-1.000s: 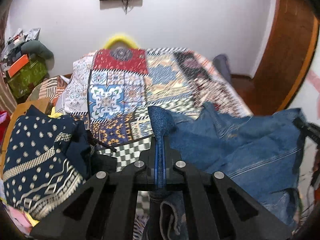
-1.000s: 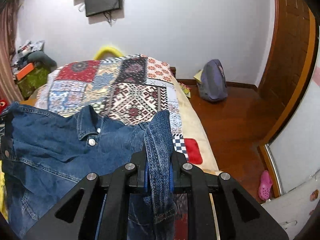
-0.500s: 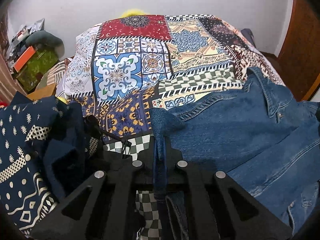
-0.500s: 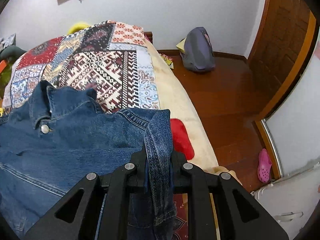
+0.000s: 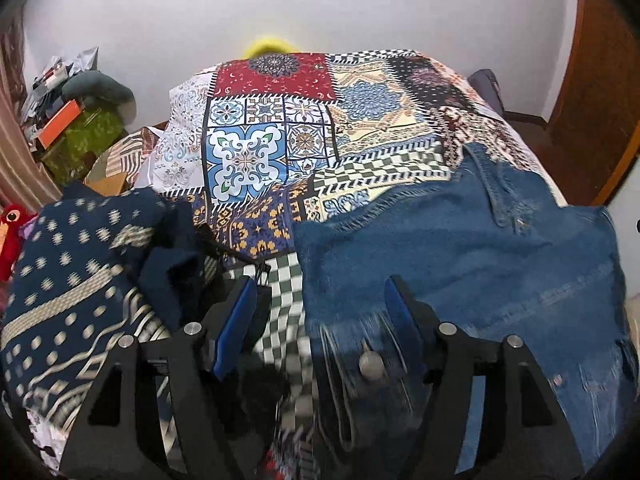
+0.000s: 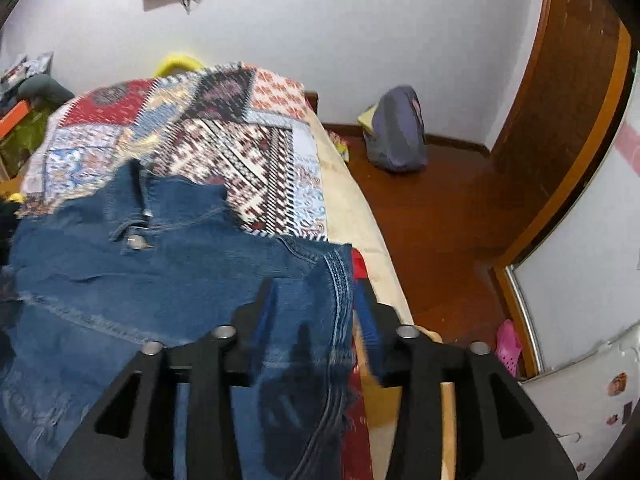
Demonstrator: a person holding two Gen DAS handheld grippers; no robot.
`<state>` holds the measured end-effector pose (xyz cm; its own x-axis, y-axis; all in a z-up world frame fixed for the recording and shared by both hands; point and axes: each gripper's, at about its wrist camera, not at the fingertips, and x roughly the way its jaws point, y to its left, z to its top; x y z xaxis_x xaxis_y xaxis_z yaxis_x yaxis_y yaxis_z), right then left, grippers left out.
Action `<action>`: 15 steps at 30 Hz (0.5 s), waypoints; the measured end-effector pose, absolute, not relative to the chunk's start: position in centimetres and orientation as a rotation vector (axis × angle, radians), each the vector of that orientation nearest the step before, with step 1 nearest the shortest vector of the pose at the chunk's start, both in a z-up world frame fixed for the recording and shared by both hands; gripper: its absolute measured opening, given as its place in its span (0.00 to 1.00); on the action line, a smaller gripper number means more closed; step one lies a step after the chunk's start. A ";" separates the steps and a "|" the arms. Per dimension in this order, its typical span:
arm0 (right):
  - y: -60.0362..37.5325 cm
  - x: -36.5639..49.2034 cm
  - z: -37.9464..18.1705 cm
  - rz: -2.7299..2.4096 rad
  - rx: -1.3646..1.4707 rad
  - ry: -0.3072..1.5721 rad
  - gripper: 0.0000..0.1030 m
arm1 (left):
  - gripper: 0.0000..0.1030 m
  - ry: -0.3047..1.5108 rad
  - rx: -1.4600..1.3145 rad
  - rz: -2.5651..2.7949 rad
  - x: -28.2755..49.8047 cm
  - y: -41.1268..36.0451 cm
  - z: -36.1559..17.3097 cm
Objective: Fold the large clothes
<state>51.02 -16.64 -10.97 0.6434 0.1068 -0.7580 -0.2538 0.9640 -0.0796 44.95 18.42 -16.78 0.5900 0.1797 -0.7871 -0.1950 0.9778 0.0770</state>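
Observation:
A blue denim jacket [image 5: 460,256] lies spread on the patchwork bedspread [image 5: 260,152], collar toward the far side. My left gripper [image 5: 320,296] is open above the jacket's left shoulder edge, holding nothing. In the right wrist view the jacket [image 6: 160,264] lies flat with its button showing. My right gripper [image 6: 316,300] is open over the jacket's right edge, near the side of the bed [image 6: 360,216].
A navy patterned garment [image 5: 80,280] is heaped at the left of the bed. Clutter and a green box [image 5: 80,140] stand at the far left. A grey backpack [image 6: 396,136] sits on the wooden floor, a pink shoe [image 6: 508,344] near the door.
Both grippers lowered the jacket onto the bed, then opened and let go of the denim. The jacket now lies flat.

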 end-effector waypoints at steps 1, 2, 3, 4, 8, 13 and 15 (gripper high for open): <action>-16.8 50.2 -10.3 0.208 -0.180 0.836 0.56 | 0.67 0.912 -0.019 0.213 44.3 18.3 -16.3; -16.9 49.0 -9.2 0.210 -0.173 0.818 0.60 | 0.69 0.907 -0.020 0.208 43.5 18.0 -15.8; -16.8 48.4 -8.7 0.215 -0.169 0.806 0.64 | 0.74 0.899 -0.020 0.204 42.4 17.8 -15.3; -16.9 47.3 -7.9 0.223 -0.165 0.795 0.66 | 0.79 0.890 -0.019 0.201 41.6 17.6 -14.9; -16.8 44.0 -5.8 0.259 -0.165 0.774 0.73 | 0.85 0.876 -0.027 0.171 37.7 17.1 -13.4; -17.2 40.1 -5.0 0.287 -0.191 0.771 0.74 | 0.88 0.906 -0.055 0.119 33.1 16.9 -13.1; -17.3 39.2 -5.4 0.290 -0.200 0.785 0.74 | 0.89 0.940 -0.048 0.095 31.5 16.8 -13.8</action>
